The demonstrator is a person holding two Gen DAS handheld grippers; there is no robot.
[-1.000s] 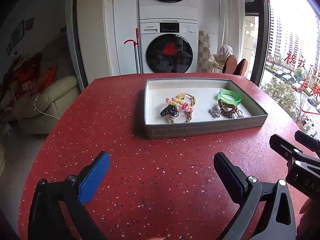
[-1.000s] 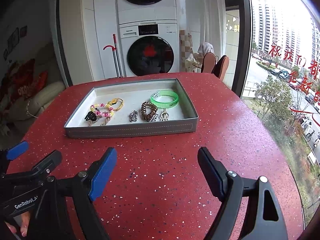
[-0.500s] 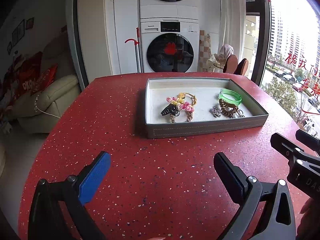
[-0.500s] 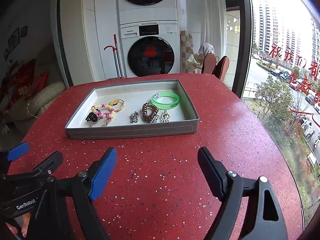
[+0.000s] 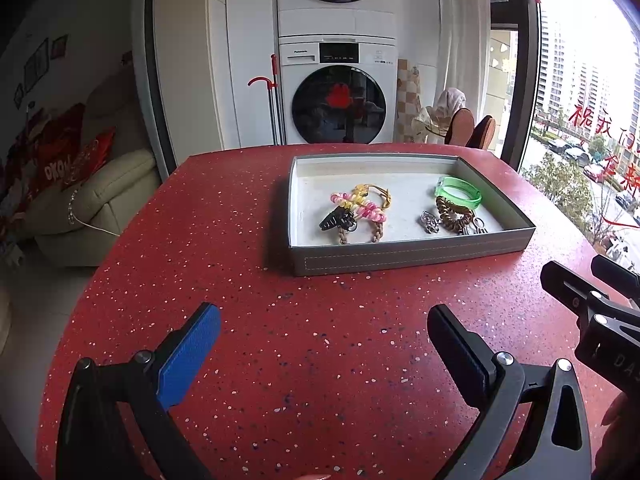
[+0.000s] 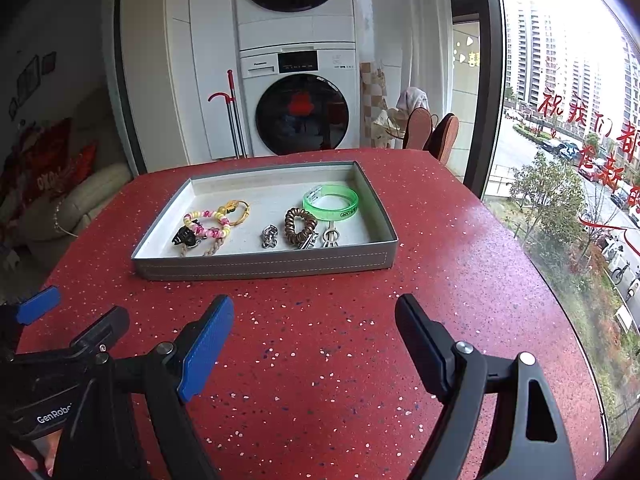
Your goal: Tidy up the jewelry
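I hold my left gripper [image 5: 324,320] and my right gripper [image 6: 314,312] above the red table [image 6: 460,280], both with jaws spread wide and nothing between them. The grey tray [image 6: 264,266] sits ahead, well apart from both. In it lie a green bracelet [image 6: 331,202], a brown coil band [image 6: 300,226], a pink-and-yellow beaded piece [image 6: 208,222], and small metal bits, perhaps charms [image 6: 270,237].

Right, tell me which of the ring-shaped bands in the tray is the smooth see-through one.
The green wristband, at the tray's far right. It is a smooth translucent hoop; the brown coil tie and the pink-yellow coil are spiralled and opaque.
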